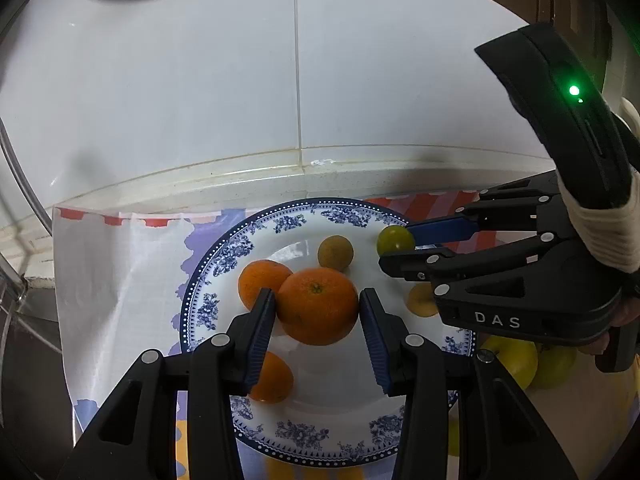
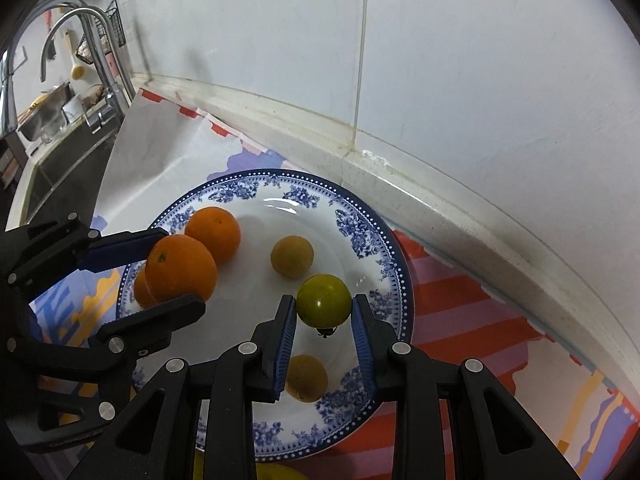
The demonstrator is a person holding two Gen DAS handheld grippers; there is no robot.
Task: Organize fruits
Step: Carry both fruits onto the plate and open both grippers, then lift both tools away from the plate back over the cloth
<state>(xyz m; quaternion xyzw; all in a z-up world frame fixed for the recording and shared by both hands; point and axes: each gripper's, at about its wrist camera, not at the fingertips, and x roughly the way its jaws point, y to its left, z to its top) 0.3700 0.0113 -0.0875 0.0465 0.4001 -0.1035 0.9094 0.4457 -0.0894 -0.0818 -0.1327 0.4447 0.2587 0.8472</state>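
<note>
A blue-rimmed white plate [image 1: 224, 256] lies on a patterned cloth. My left gripper [image 1: 318, 296] is shut on a large orange [image 1: 318, 312] over the plate's middle. Two more oranges [image 1: 260, 282] lie on the plate beside and below it. My right gripper [image 2: 323, 300] is shut on a small green round fruit [image 2: 324, 298] over the plate's right side. It reaches in from the right in the left wrist view, where the green fruit [image 1: 395, 239] sits at its fingertips. Two brownish small fruits [image 2: 292, 257] rest on the plate, one partly hidden under the right fingers.
Yellow-green fruits [image 1: 516, 360] lie off the plate at the right, partly behind the right gripper. A white tiled wall [image 2: 440, 60] and a raised counter ledge [image 2: 400, 176] run close behind the plate. A sink with a faucet [image 2: 80, 20] is at the far left.
</note>
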